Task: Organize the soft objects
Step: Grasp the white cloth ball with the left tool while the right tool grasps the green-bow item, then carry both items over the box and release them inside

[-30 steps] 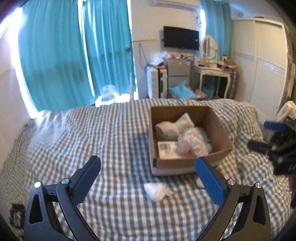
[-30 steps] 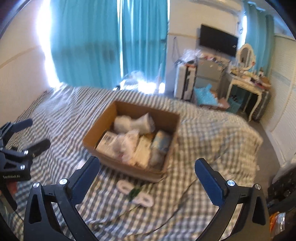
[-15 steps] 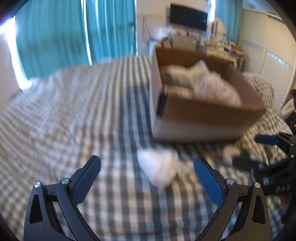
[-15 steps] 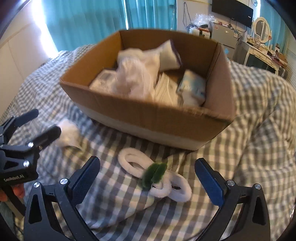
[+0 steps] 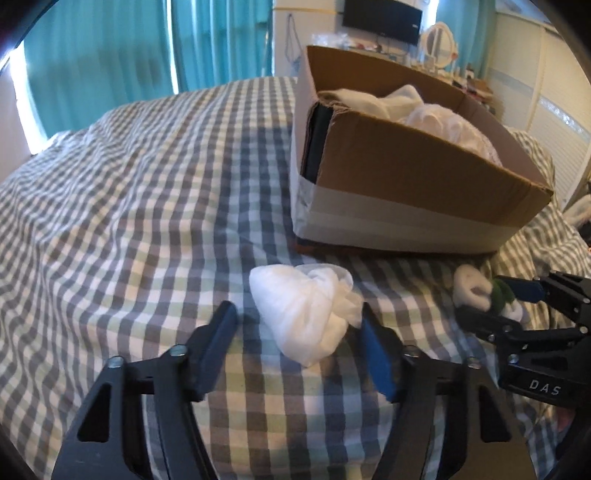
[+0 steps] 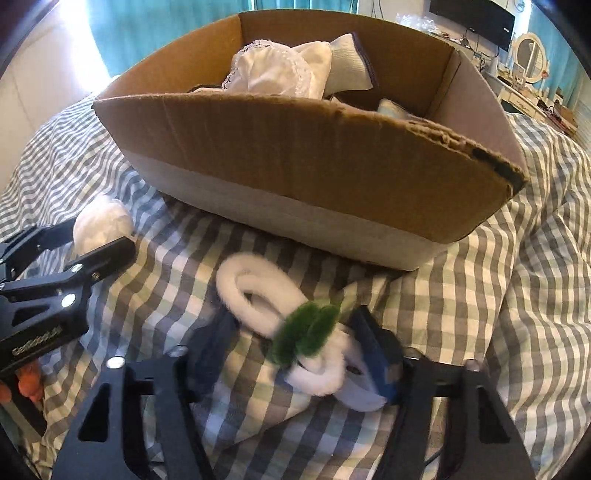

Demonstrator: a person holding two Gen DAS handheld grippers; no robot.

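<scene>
nearest the left camera, the left gripper (image 5: 295, 325) sits low over the checked bedspread (image 5: 129, 206) with its jaws spread around a balled white cloth (image 5: 303, 310). the right-hand blue pad (image 5: 376, 365) touches or nearly touches the cloth's loose end, while the other finger stands clear of it, so nothing is clamped. the cloth lies on the bedspread just in front of the cardboard box (image 5: 406, 184).

in the right view, the right gripper (image 6: 295, 343) has its jaws apart on either side of a fluffy white looped item with a green tuft (image 6: 295, 328), which rests on a raised fold of the bedspread. whether the pads touch it, i cannot tell; it is not squeezed. this item lies near the box's taped front wall.

the two grippers work side by side, each visible in the other's view. behind them the open box holds white cloths and a white sock (image 6: 347, 62). beyond the bed hang teal curtains (image 5: 147, 48), with a wall-mounted tv (image 5: 382, 16) and a round mirror (image 5: 439, 37) further off.
</scene>
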